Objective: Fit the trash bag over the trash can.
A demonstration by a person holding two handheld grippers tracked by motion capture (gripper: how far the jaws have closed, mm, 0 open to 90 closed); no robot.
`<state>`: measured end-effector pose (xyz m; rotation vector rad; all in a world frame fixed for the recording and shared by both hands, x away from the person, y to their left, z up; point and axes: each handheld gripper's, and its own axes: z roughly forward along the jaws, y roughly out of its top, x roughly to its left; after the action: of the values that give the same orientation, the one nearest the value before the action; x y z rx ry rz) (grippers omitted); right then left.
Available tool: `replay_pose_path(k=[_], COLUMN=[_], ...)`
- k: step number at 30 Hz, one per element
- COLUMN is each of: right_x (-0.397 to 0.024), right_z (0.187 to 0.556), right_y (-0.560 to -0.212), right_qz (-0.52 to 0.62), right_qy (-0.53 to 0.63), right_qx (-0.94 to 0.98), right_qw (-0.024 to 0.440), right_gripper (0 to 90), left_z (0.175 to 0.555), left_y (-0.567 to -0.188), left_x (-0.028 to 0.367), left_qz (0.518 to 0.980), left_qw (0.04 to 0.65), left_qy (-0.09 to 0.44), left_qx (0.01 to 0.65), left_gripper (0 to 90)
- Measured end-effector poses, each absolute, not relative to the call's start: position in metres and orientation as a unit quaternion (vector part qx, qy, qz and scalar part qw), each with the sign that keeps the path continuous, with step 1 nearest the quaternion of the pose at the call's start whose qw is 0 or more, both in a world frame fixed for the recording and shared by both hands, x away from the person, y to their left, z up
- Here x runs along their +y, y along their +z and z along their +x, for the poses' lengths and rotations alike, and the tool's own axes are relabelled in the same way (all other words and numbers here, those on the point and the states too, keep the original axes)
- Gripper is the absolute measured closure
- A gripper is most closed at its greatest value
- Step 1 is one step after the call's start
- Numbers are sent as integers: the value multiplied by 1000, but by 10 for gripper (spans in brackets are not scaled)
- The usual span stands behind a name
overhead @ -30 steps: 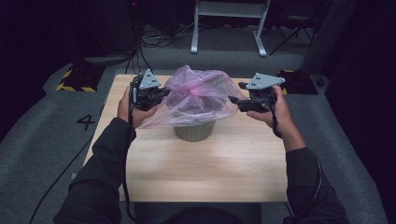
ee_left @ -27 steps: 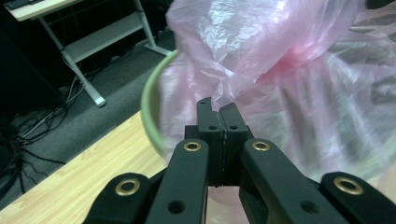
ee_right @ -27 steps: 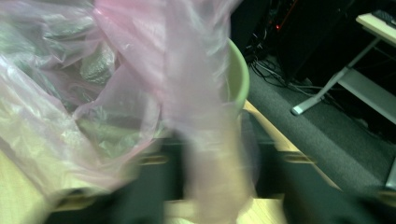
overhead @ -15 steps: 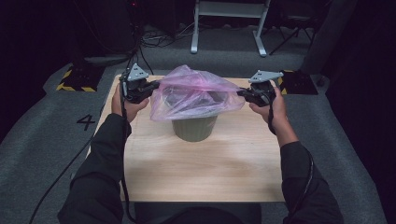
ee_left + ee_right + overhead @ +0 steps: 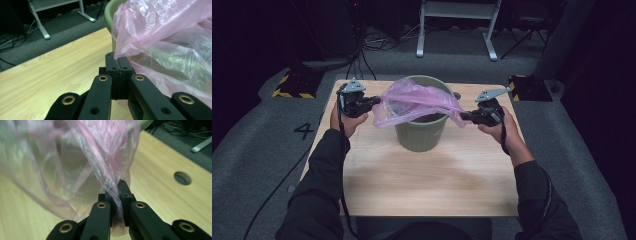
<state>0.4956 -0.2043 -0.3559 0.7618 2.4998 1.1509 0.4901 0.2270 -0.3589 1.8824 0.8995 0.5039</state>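
While the pink plastic bag (image 5: 417,102) drapes over the green bin (image 5: 420,132) mid-table, left gripper (image 5: 373,101) pinching the bag's left edge, right gripper (image 5: 464,116) clamped on its right edge, film stretched between them.

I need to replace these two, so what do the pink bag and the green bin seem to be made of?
The pink bag looks like thin, glossy plastic film: it is see-through, crinkled and catches the light. The green bin seems to be moulded plastic with a matt, smooth wall and a rolled rim, though painted metal cannot be ruled out.
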Motion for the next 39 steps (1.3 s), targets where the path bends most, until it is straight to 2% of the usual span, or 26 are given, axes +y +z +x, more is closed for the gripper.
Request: replay_pose_path(k=[2,6,8,9,10,14,18,22,28,33,35,39], right_x=[-204,-206,-206,-206,-207,-208,-210,-207,-202,-202,-201,-200], right_z=[492,484,483,482,482,481,480,478,479,480,480,479], right_y=[-358,-364,-367,-367,-367,-365,-360,-357,-355,-355,-355,-356], right_qz=[260,253,252,253,253,256,260,259,258,259,256,255], right_qy=[402,405,406,406,406,413,420,415,414,411,410,407], right_qx=[868,869,869,868,867,862,855,856,857,859,860,862], right_qw=[133,128,131,133,135,149,159,165,167,165,164,163], right_gripper=[895,891,887,885,881,875,872,870,863,857,855,847], left_z=[486,474,469,466,462,439,408,370,346,353,356,356], left_y=[-362,-371,-375,-376,-375,-365,-346,-328,-326,-348,-356,-362], left_x=[231,237,241,242,244,250,248,230,192,162,152,141], left_qz=[769,763,761,755,752,745,747,751,781,798,791,777], left_qw=[487,502,506,504,502,511,513,517,516,488,469,464], left_qy=[191,193,202,217,225,254,287,324,300,304,342,377], left_qx=[366,359,353,358,363,345,311,251,182,181,194,197], left_gripper=[899,891,858,786,665,365,279,264,264,258,267,503])
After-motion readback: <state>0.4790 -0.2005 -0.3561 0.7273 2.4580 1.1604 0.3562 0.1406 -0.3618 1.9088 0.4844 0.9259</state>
